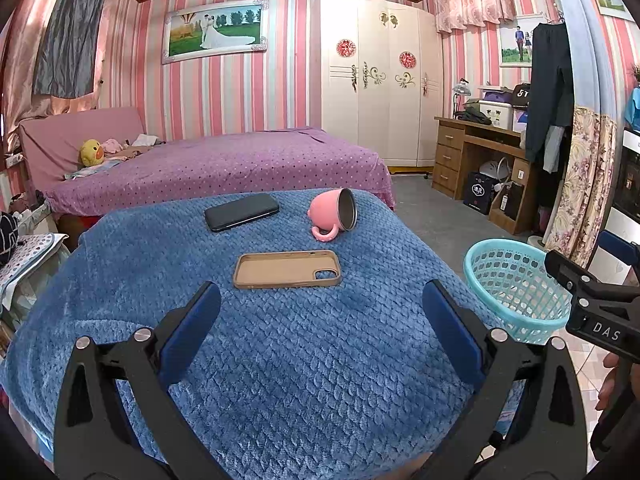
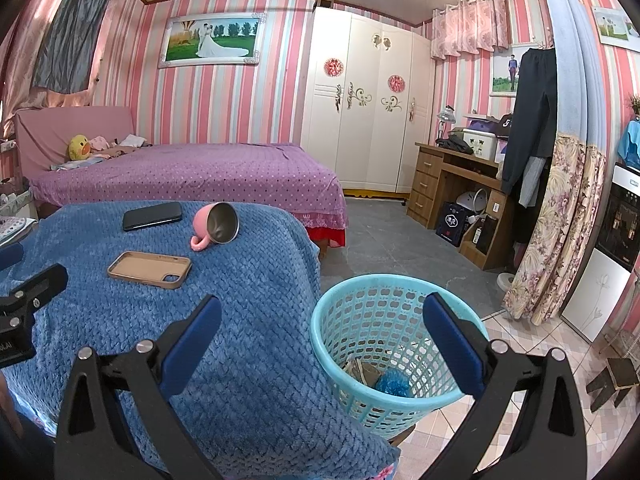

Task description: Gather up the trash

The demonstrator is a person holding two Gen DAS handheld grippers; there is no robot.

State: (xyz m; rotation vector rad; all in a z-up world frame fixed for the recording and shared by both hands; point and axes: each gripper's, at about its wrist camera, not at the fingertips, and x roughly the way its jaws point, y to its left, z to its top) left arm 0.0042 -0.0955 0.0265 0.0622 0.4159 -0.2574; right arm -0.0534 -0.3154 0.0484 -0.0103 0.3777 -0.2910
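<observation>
A turquoise mesh basket [image 2: 384, 320] stands on the floor at the right of a table draped in a blue blanket [image 2: 224, 360]. Inside it lie a crumpled blue wad [image 2: 393, 383] and a brownish scrap [image 2: 362, 372]. My right gripper [image 2: 322, 312] hovers open above the basket's near rim and the table edge, nothing between its fingers. My left gripper [image 1: 322, 300] is open over the blanket [image 1: 280, 360], empty, just short of a tan phone case [image 1: 287, 269]. The basket [image 1: 516, 288] shows at the right in the left wrist view.
A pink mug [image 1: 334, 214] lies on its side and a black phone [image 1: 241, 211] rests beyond the case. Behind are a purple bed [image 1: 224, 164], a white wardrobe [image 1: 376, 92], a wooden desk [image 2: 452, 188] and a floral curtain [image 2: 560, 220]. A small stool [image 2: 616, 380] stands on the tiles.
</observation>
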